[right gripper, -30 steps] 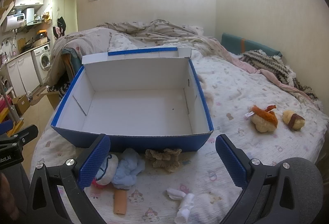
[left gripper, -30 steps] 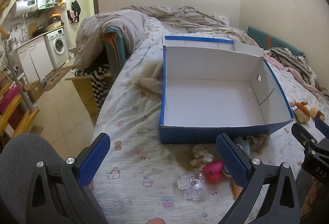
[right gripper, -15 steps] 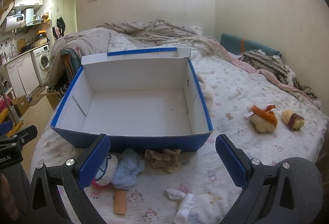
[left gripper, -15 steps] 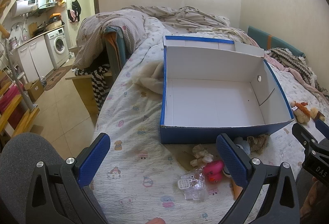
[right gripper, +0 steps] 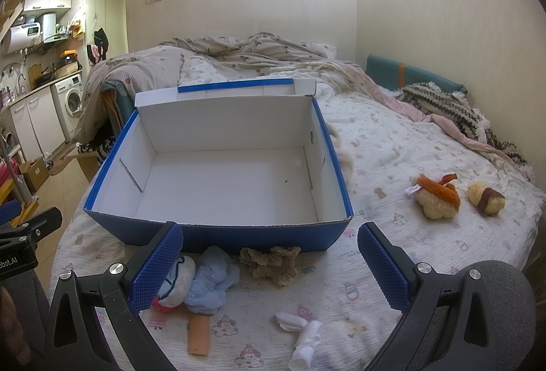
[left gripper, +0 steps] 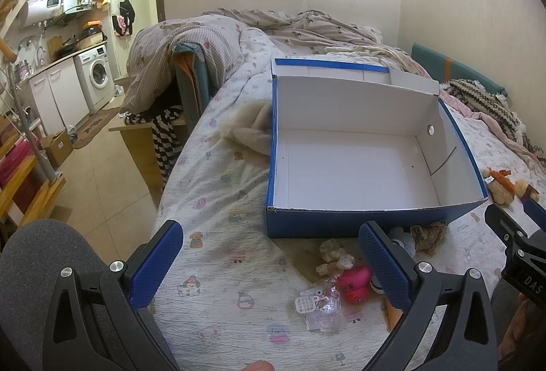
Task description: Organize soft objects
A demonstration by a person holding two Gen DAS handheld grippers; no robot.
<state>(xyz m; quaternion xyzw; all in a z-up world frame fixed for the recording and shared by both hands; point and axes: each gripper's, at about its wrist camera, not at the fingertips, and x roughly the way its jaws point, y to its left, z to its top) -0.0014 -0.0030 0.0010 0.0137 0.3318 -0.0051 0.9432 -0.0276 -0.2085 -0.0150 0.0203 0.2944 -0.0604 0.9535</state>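
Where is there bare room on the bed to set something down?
Free: the box floor, and the sheet left of it. Also open between the box and the two plush toys. Crowded: the strip before the box's near wall, with blue plush, scrunchie, white cloth.

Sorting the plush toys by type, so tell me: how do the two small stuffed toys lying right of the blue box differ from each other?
The orange-topped plush is larger, cream and fluffy with an orange piece across its top and a white tag; the brown-banded plush is smaller and yellowish with a dark brown band. The orange-topped one lies nearer the blue box; the brown-banded one lies farther right. Both rest apart on the bedsheet, outside the box.
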